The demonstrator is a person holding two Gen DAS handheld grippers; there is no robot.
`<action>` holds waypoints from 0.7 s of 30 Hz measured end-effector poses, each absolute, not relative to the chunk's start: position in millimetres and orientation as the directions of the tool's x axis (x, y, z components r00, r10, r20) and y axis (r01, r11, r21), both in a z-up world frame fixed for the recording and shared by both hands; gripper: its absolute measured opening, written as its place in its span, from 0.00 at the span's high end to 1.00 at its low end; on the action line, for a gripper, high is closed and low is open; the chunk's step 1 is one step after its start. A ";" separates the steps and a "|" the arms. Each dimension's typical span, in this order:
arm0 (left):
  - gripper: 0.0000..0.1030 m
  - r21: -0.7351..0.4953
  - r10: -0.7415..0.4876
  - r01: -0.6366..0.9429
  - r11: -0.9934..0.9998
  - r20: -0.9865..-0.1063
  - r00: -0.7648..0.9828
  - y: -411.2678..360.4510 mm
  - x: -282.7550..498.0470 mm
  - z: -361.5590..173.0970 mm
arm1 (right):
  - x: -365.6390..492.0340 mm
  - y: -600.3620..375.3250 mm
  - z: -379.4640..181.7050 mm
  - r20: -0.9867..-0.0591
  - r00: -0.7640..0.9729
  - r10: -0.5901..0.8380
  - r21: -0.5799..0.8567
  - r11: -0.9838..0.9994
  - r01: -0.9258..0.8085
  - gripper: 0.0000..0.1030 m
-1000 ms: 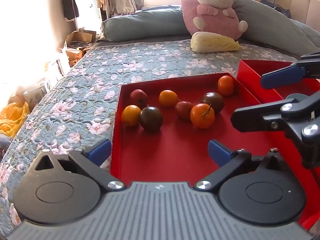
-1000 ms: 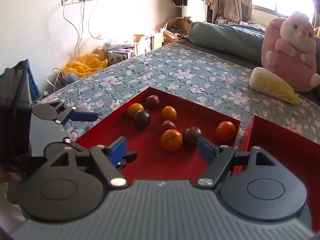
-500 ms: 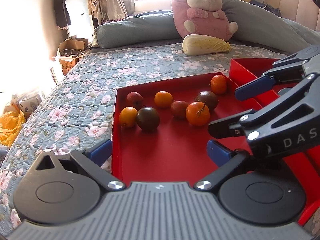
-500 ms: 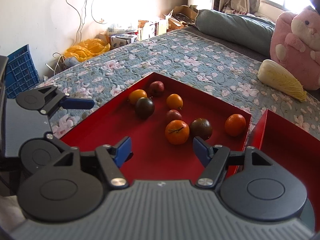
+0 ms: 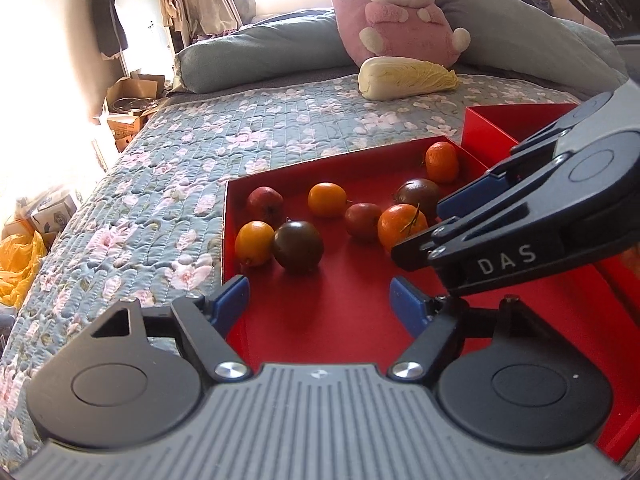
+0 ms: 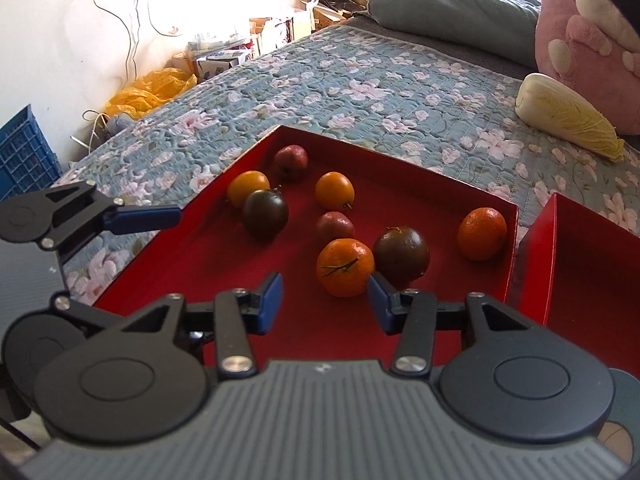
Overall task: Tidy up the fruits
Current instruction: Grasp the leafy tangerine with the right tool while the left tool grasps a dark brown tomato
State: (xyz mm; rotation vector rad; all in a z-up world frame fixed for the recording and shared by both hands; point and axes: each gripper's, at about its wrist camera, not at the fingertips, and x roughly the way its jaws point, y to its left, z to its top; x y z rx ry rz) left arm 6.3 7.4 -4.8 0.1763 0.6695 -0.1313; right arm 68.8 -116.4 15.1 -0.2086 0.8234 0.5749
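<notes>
A red tray (image 5: 344,312) (image 6: 224,256) on the bed holds several fruits: oranges, dark tomatoes and small red fruits. My right gripper (image 6: 325,307) is open and empty, its fingertips just short of an orange with a stem (image 6: 345,267) (image 5: 401,227). A dark tomato (image 6: 401,255) sits right of that orange. My left gripper (image 5: 320,304) is open and empty over the tray's near left part, short of another dark tomato (image 5: 298,246). The right gripper also shows in the left wrist view (image 5: 440,220).
A second red tray (image 6: 592,276) (image 5: 516,124) stands to the right and looks empty where visible. A napa cabbage (image 5: 406,78) and a pink plush rabbit (image 5: 396,12) lie at the far end of the floral quilt (image 5: 168,184). Boxes and yellow bags (image 6: 152,88) sit beside the bed.
My right gripper has moved forward and down toward the stemmed orange, which now sits just ahead of its fingertips. My left gripper has shifted slightly and stays open.
</notes>
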 end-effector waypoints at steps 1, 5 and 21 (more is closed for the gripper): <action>0.21 0.118 -0.067 0.181 0.976 -0.630 0.774 7.6 6.9 -6.1 | 70.8 -115.3 13.4 -0.746 0.538 0.394 0.041 0.832 -0.553 0.52; 0.23 0.118 -0.070 0.186 0.975 -0.636 0.768 8.1 11.7 -9.3 | 79.5 -113.1 7.0 -0.760 0.527 0.381 0.048 0.841 -0.539 0.56; 0.33 0.136 -0.057 0.196 0.971 -0.667 0.743 6.9 41.7 -15.7 | 92.8 -115.3 7.5 -0.766 0.518 0.382 0.072 0.851 -0.521 0.61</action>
